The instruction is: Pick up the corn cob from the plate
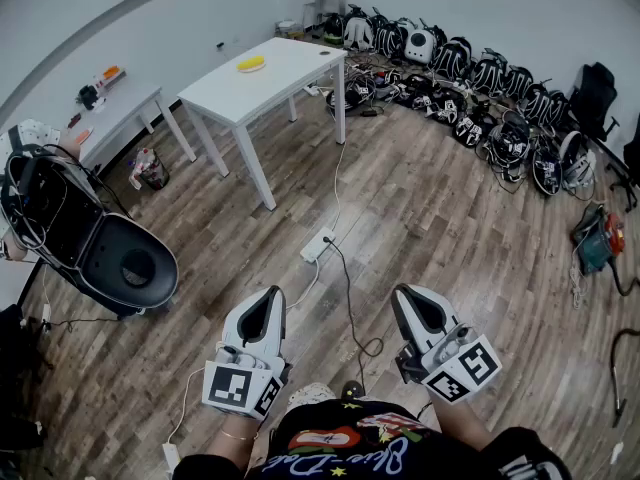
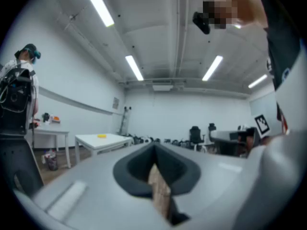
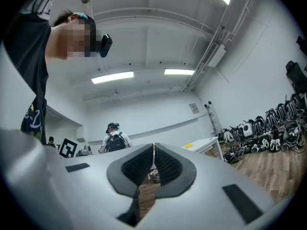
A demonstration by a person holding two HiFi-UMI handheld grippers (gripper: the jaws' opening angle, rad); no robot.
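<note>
The corn cob (image 1: 251,64) is a small yellow shape on the white table (image 1: 285,73) far across the room. It also shows in the left gripper view (image 2: 101,136) and the right gripper view (image 3: 188,145). At this distance I cannot make out a plate under it. My left gripper (image 1: 272,294) and right gripper (image 1: 402,294) are held close to my body over the wooden floor, far from the table. The left gripper's (image 2: 154,147) jaws meet at the tips with nothing between them. The right gripper's (image 3: 153,146) jaws are likewise shut and hold nothing.
A second grey table (image 1: 125,106) stands left of the white one. A black backpack rig with a round pod (image 1: 125,258) stands at my left. Several backpacks (image 1: 480,78) line the far wall. A power strip (image 1: 318,245) and cables lie on the floor ahead. A person with a backpack (image 3: 114,140) stands nearby.
</note>
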